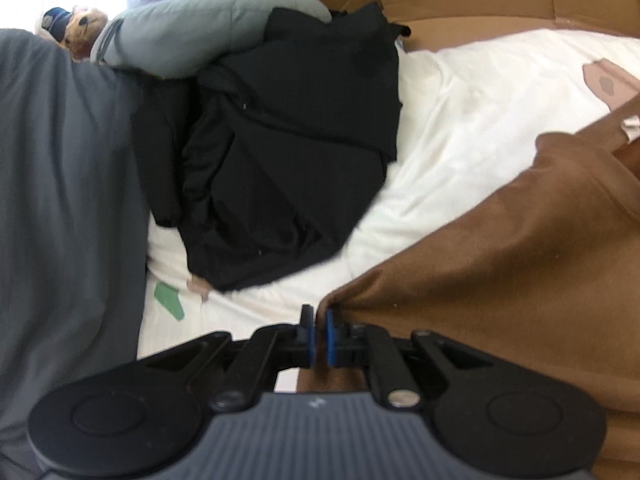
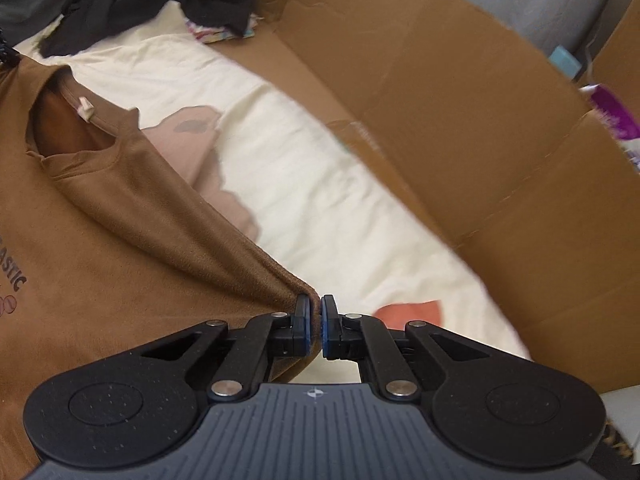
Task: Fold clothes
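Observation:
A brown T-shirt (image 1: 500,264) with dark lettering on its front lies over a cream bed sheet (image 1: 460,128). My left gripper (image 1: 319,320) is shut on a pinched corner of the shirt's edge. In the right wrist view the same brown T-shirt (image 2: 112,240) shows its collar at upper left. My right gripper (image 2: 315,312) is shut on a bunched corner of it, pulling the fabric taut above the sheet (image 2: 320,200).
A black garment (image 1: 280,160) lies crumpled on the sheet, with a grey-green garment (image 1: 192,36) and a teddy bear (image 1: 80,28) behind it. Grey cloth (image 1: 60,200) fills the left. Cardboard panels (image 2: 460,120) stand along the far side of the bed.

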Motion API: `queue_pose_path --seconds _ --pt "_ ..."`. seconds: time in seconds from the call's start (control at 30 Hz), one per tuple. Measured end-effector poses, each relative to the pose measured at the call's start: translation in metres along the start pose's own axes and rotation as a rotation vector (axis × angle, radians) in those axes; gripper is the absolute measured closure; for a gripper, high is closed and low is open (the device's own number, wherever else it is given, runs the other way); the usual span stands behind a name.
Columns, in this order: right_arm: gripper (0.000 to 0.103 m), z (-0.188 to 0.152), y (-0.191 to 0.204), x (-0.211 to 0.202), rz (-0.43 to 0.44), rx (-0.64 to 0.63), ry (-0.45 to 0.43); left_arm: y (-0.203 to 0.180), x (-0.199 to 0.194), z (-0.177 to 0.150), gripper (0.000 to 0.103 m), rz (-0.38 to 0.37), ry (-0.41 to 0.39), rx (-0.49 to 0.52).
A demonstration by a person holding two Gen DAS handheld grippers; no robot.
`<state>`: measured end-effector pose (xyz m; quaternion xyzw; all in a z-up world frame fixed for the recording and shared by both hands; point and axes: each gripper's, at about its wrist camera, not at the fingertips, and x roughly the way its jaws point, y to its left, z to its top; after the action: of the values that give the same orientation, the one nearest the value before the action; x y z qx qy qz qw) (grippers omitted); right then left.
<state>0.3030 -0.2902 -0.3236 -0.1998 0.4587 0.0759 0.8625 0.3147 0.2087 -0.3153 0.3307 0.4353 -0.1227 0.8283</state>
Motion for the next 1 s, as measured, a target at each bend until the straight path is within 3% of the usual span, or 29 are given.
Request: queue_pose_path --seconds 0.43,0.63,0.83,1.0 --pt "0.1 0.038 -0.027 0.026 -0.156 -0.002 0.033 -0.003 0.021 0.061 0.097 0.024 -0.051 0.066" --pt "0.1 0.05 -0.041 0.039 -0.211 -0.013 0.051 -0.009 0.02 0.074 0.097 0.016 -0.065 0.076" --pt "0.1 0.061 -0.045 0.051 -0.26 -0.033 0.057 -0.007 0.021 0.081 0.097 0.006 -0.074 -0.003" --pt "0.1 0.063 -0.049 0.069 -0.278 -0.036 0.093 -0.014 0.032 0.091 0.097 0.017 -0.076 0.009"
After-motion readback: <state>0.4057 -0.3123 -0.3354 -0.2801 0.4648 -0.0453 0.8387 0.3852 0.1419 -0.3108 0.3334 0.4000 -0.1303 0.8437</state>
